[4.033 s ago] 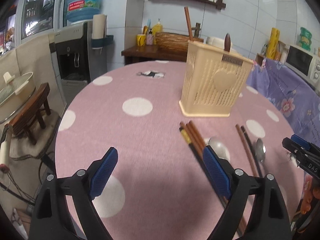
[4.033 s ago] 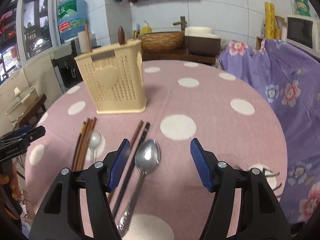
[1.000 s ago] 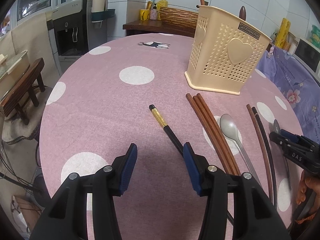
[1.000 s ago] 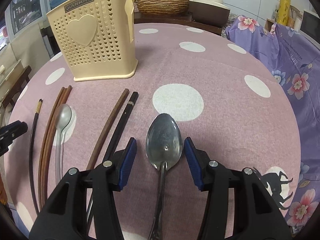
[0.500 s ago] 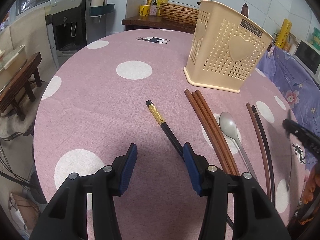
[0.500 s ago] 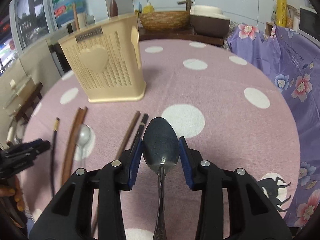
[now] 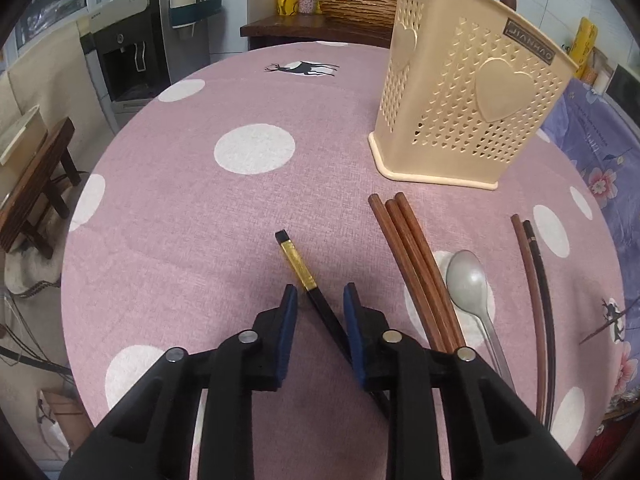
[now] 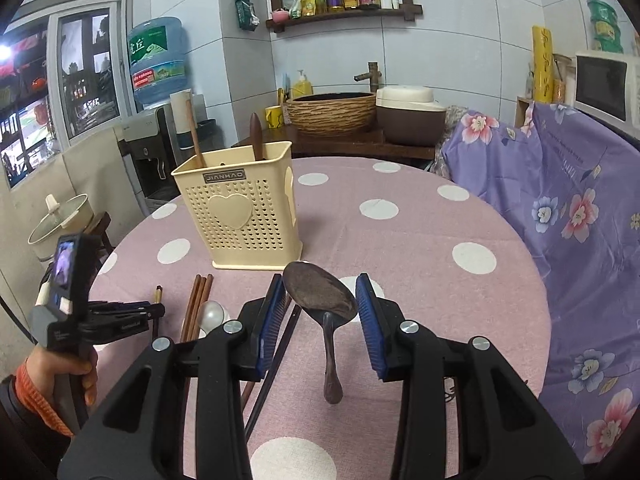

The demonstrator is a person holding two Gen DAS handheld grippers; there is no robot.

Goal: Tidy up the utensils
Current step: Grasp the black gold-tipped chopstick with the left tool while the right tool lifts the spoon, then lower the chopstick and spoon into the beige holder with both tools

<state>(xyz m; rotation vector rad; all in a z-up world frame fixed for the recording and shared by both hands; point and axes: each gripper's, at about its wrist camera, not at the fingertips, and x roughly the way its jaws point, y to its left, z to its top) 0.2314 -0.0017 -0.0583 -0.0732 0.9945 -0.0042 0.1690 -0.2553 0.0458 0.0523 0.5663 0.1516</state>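
- The right gripper (image 8: 320, 292) is raised above the table (image 8: 420, 240) and tilted downward, its blue pads clamped on the bowl edges of a large metal spoon (image 8: 320, 292).
- The spoon is clear of the cloth, bowl pointing away toward the cream utensil holder (image 8: 240, 220), handle hanging back toward the near edge.
- The left gripper (image 7: 320, 300) pitches steeply down near the table's left edge, held by a hand (image 8: 76, 368) in an orange cuff.
- Its jaws are closing around a black chopstick (image 7: 316, 304) not yet pinched, lying flat, gold-banded end pointing up-left, away from the holder (image 7: 460, 120).
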